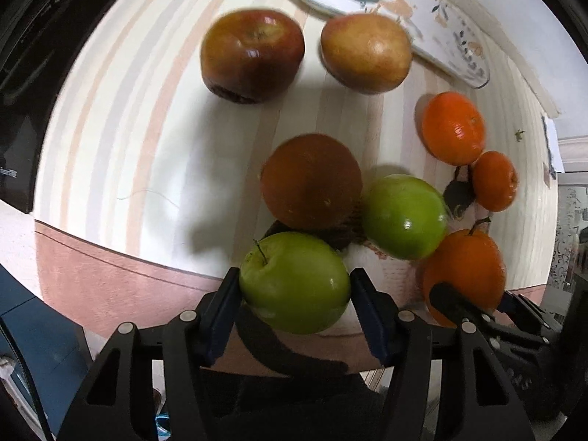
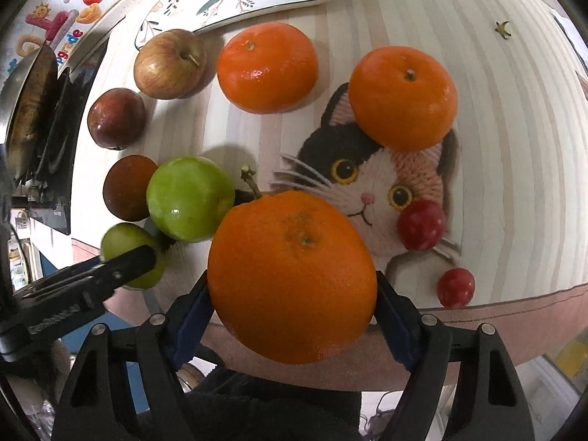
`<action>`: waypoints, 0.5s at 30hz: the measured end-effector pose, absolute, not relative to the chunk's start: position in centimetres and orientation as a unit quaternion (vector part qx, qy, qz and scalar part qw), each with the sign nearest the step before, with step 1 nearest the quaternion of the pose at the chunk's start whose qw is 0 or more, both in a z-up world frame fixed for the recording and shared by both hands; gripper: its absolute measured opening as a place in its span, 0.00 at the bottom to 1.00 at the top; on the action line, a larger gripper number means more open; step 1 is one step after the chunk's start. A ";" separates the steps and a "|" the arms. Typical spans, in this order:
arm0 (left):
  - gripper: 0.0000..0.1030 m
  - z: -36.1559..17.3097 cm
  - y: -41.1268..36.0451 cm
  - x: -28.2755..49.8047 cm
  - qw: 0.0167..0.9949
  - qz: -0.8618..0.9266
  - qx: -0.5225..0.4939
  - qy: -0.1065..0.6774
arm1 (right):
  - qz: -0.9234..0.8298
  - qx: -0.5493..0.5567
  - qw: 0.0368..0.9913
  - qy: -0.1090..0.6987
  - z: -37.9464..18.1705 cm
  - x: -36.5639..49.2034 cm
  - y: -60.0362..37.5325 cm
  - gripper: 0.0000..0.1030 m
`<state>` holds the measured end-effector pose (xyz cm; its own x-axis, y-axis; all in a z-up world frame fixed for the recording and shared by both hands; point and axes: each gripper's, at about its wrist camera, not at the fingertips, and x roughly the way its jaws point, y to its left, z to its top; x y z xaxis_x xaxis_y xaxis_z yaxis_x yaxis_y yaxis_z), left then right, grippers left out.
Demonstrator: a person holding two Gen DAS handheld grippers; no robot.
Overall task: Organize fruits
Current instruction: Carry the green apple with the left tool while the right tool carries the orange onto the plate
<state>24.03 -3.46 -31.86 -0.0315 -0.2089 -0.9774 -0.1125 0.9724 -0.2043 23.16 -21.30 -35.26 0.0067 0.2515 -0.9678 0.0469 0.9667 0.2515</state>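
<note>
Two grippers are engaged, each clamped on one fruit above the near edge of a striped mat (image 2: 514,147). On the left, the left gripper (image 1: 296,286) has its blue-padded jaws pressed against both sides of a green apple (image 1: 294,281), stem end facing the camera. Just beyond it lie a dark brown-red fruit (image 1: 311,180) and a second green apple (image 1: 404,217), touching each other. Further back sit a dark red apple (image 1: 253,55) and a yellowish-red apple (image 1: 365,53), apart from one another, near a floral plate (image 1: 422,18). To the right, the right gripper (image 2: 292,296) grips a large orange (image 2: 292,275) between its pads. Two mandarins (image 2: 267,68) (image 2: 403,97) rest beyond it, the right one on the mat's cat picture (image 2: 367,187). Two small red fruits (image 2: 421,225) (image 2: 455,287) lie at the cat's right side, apart from each other.
</note>
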 end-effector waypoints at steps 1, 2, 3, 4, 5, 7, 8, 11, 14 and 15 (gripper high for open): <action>0.55 -31.2 -3.3 24.0 0.690 -0.038 -0.112 0.715 | 0.072 0.112 0.701 0.701 -35.1 23.2 -21.5 0.81; 0.55 -30.4 -3.1 24.0 0.693 -0.040 -0.112 0.712 | 0.074 0.120 0.700 0.700 -34.8 22.8 -21.4 0.81; 0.55 -30.1 -2.8 24.1 0.695 -0.043 -0.112 0.709 | 0.075 0.129 0.699 0.699 -34.5 22.6 -21.9 0.81; 0.55 -29.3 -2.7 24.2 0.698 -0.045 -0.113 0.705 | 0.077 0.138 0.699 0.698 -34.0 22.7 -22.1 0.81; 0.55 -28.4 -2.6 24.4 0.702 -0.048 -0.115 0.701 | 0.079 0.146 0.700 0.695 -33.5 22.7 -22.4 0.81; 0.55 -26.3 -2.2 25.0 0.713 -0.055 -0.119 0.689 | 0.086 0.167 0.704 0.685 -32.0 23.0 -22.7 0.80; 0.55 -25.5 -2.2 25.5 0.717 -0.058 -0.121 0.684 | 0.088 0.175 0.705 0.681 -31.3 23.2 -22.9 0.80; 0.55 -22.7 -2.8 28.4 0.734 -0.072 -0.131 0.663 | 0.094 0.197 0.719 0.660 -28.5 24.8 -23.4 0.80; 0.55 -21.4 -2.7 31.6 0.749 -0.081 -0.125 0.645 | 0.094 0.208 0.737 0.636 -25.9 28.1 -24.2 0.80; 0.55 -21.4 -2.8 32.6 0.753 -0.079 -0.123 0.642 | 0.093 0.207 0.743 0.630 -25.3 29.3 -24.0 0.80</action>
